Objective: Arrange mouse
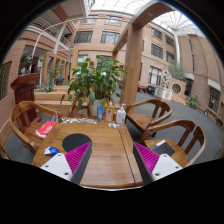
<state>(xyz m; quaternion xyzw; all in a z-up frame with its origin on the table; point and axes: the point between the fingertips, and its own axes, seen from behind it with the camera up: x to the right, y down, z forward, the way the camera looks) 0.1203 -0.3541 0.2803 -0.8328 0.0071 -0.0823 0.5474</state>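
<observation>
My gripper (112, 147) is open above a wooden table (105, 150), and nothing stands between its magenta pads. A small blue object (52, 151), which may be the mouse, lies on the table just left of the left finger (75, 158). A red and white object (45, 128) lies farther back on the left side of the table. I cannot tell for certain which of the two is the mouse.
A blue cup (100, 112), a pale bottle (121, 115) and a large potted plant (95, 80) stand at the table's far end. Wooden chairs (170, 135) stand along the right side, and another (18, 130) on the left. A building courtyard lies beyond.
</observation>
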